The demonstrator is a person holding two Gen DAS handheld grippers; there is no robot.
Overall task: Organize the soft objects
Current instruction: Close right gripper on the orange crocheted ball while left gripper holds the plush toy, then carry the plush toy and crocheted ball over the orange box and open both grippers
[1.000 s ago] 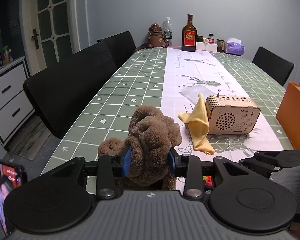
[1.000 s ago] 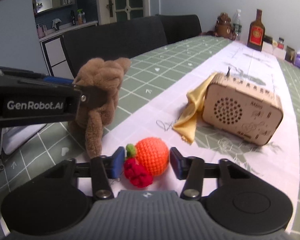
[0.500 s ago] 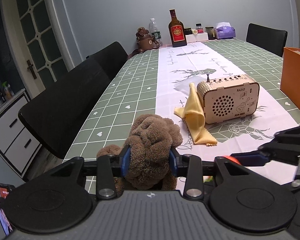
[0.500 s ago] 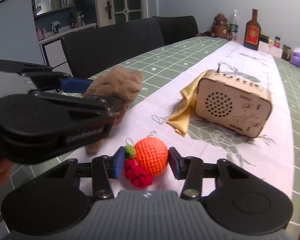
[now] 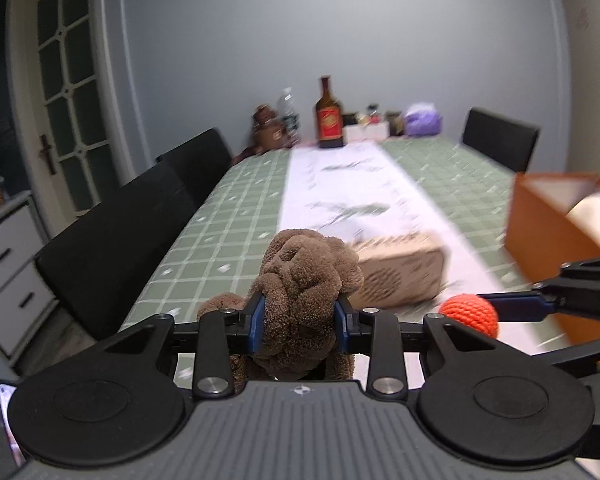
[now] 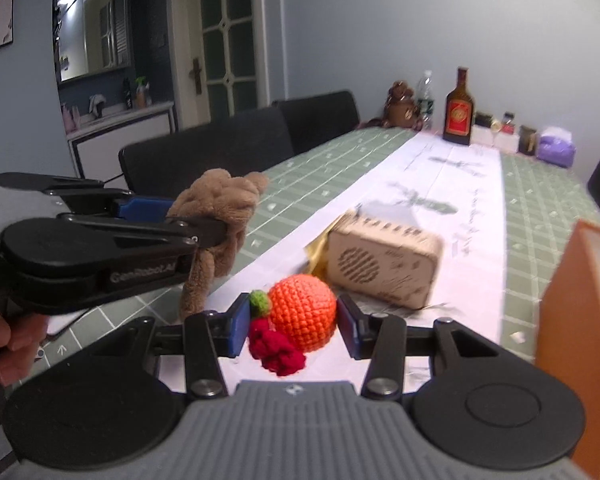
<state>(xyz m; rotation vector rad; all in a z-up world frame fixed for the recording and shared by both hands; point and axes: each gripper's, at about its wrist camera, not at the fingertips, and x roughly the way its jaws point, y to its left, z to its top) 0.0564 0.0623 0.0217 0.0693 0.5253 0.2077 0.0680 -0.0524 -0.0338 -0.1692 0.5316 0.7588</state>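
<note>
Here the left gripper [image 5: 299,322] clamps its fingers on the brown plush toy [image 5: 304,276], while the right gripper [image 6: 294,328] pinches the orange crocheted ball [image 6: 303,312].

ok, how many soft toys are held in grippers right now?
2: fuzzy brown plush toy in the left gripper, orange crocheted ball in the right gripper. The orange box's contents are partly hidden.

Both grippers have risen off the table, the left gripper [image 5: 298,322] lifting the brown plush toy [image 5: 304,280] and the right gripper [image 6: 294,330] the orange crochet ball [image 6: 303,312] clear of the cloth, and the orange box [image 5: 548,220] has come closer on the right.
</note>
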